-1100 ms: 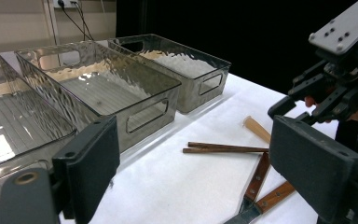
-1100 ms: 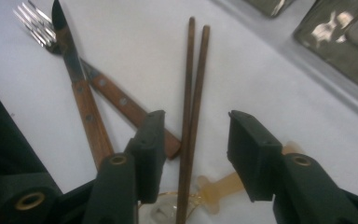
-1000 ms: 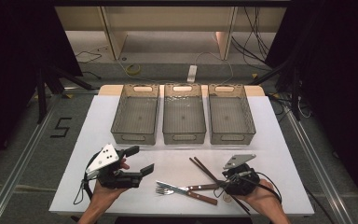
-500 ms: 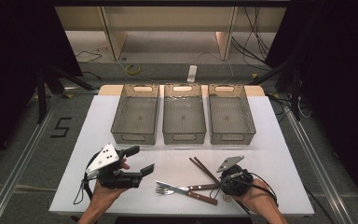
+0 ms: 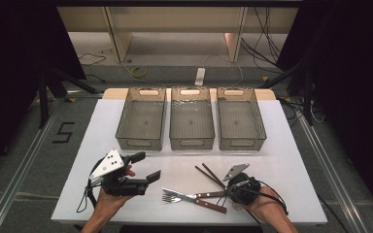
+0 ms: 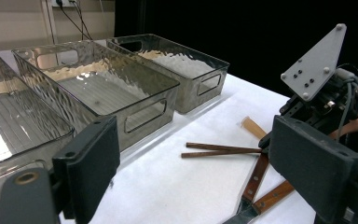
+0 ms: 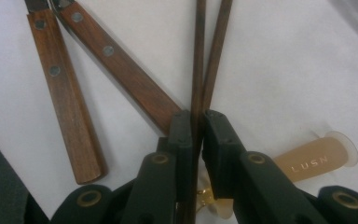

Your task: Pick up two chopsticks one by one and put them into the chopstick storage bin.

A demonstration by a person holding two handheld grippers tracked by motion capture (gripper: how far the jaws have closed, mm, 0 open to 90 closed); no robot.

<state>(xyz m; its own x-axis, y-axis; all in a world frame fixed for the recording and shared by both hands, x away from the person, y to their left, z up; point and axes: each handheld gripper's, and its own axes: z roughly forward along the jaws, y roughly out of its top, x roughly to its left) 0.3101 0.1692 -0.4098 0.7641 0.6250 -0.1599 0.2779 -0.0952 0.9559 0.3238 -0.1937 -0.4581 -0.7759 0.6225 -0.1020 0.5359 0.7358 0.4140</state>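
The two thin brown chopsticks [image 7: 204, 56] lie on the white table [image 5: 291, 145] at its near right part, side by side and slightly crossing. In the right gripper view, the right gripper [image 7: 197, 128] has its two black jaws pressed on the chopsticks near their lower end. The jaws have just been closing and now almost no gap stays between them, with the sticks caught inside. Whether both sticks are truly clamped or only one, I cannot tell for sure. In the high view the same gripper [image 5: 229, 187] sits low over the table at the near ends of the chopsticks [image 5: 210, 174].

Just beside the chopsticks, to their left, lie a fork [image 5: 177, 196] and a knife [image 5: 209, 205], both with wooden riveted handles; one handle end touches or goes under the left jaw. On the other side, a pale amber plastic piece [image 7: 314, 161] with letters on it lies on the table near the right jaw.

The left gripper [image 5: 143, 167] is held above the near left part of the table, well apart from the cutlery. Its jaws stand wide open and hold nothing.

Further back three clear plastic bins [image 5: 190, 121] stand in a row, just beside each other
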